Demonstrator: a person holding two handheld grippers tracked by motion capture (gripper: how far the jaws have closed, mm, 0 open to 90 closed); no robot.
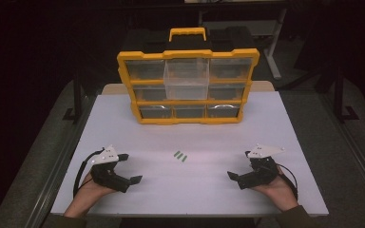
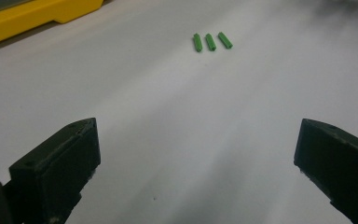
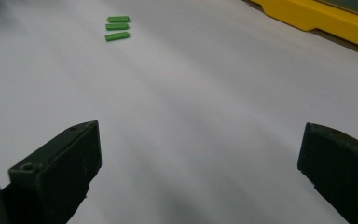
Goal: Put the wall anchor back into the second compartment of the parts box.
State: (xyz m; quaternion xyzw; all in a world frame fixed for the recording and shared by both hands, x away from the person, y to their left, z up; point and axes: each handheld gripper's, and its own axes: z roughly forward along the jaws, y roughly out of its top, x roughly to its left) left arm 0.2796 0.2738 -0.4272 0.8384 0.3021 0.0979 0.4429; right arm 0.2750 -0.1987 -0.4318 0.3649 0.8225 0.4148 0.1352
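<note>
High view: left tongs (image 1: 129, 167) and right tongs (image 1: 239, 165) rested low on the white worktop (image 1: 285, 142), one in each hand, both released with nothing between the jaws. Three small green pieces (image 1: 180, 156) lay side by side on the worktop midway between the two tongs, well apart from either. Behind them stood a yellow-framed organizer (image 1: 187, 85) with clear plastic drawers and a yellow carry handle; its middle upper drawer (image 1: 187, 78) was pulled forward, clear-walled, apparently empty. Judged step: start position, before any reach for the green pieces.

Left gripper view: black blocky jaws stood wide at the bottom corners, matte, slightly scuffed. The green pieces (image 2: 211, 41) looked like short round pegs, smooth plastic, nearly parallel. A corner of the yellow organizer base (image 2: 32, 17) showed top left.

Right gripper view: jaws again wide and bare. The green pieces (image 3: 117, 27) appeared flatter here, stacked as three short bars; exact cross-section unclear. Yellow base edge (image 3: 321, 18) top right.

Next move, as judged: a reach inward to one peg, jaws narrowed for a fine pinch off the smooth flat surface, likely bound for the pulled-out drawer
</note>
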